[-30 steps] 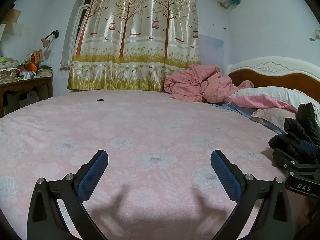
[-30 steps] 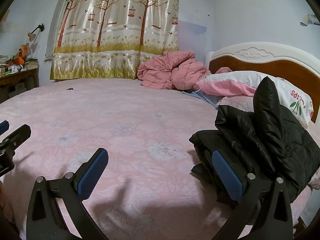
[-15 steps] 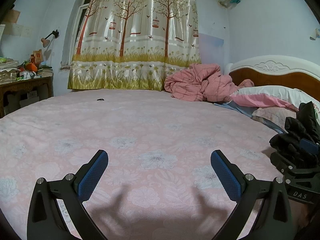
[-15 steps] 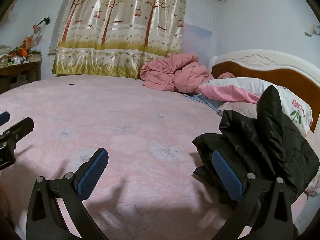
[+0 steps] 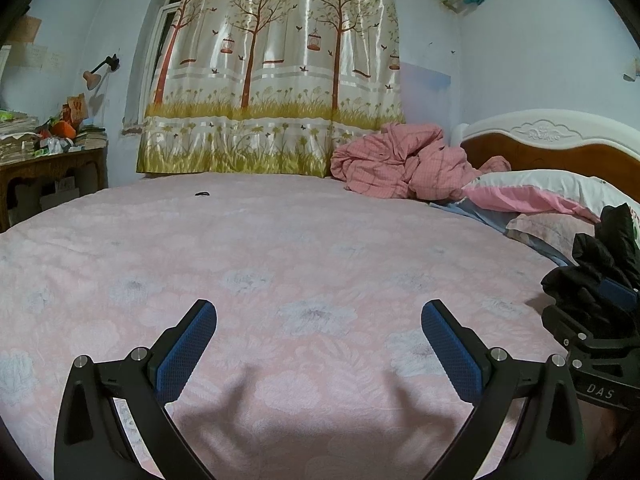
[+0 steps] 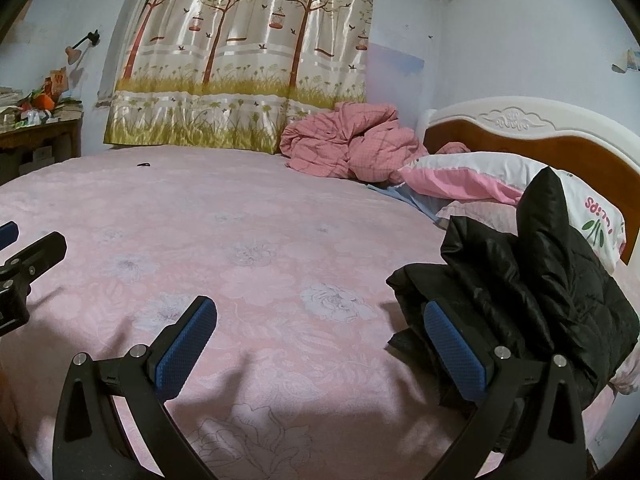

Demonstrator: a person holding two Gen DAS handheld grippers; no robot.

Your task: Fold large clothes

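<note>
A puffy, quilted black jacket [image 6: 540, 280] — glossy, heaped in soft folds — lies on the pink floral bedspread [image 6: 260, 248] beside the pillows. The right gripper [image 6: 320, 344] hovers jaws wide, its right pad seemingly touching the jacket's edge. The left gripper [image 5: 319, 346], equally spread, holds nothing, well apart from it.

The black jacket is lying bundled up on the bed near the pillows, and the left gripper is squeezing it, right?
Not quite. The black jacket does lie bundled near the pillows, but the left gripper is open over bare bedspread, as the left wrist view shows.
</note>
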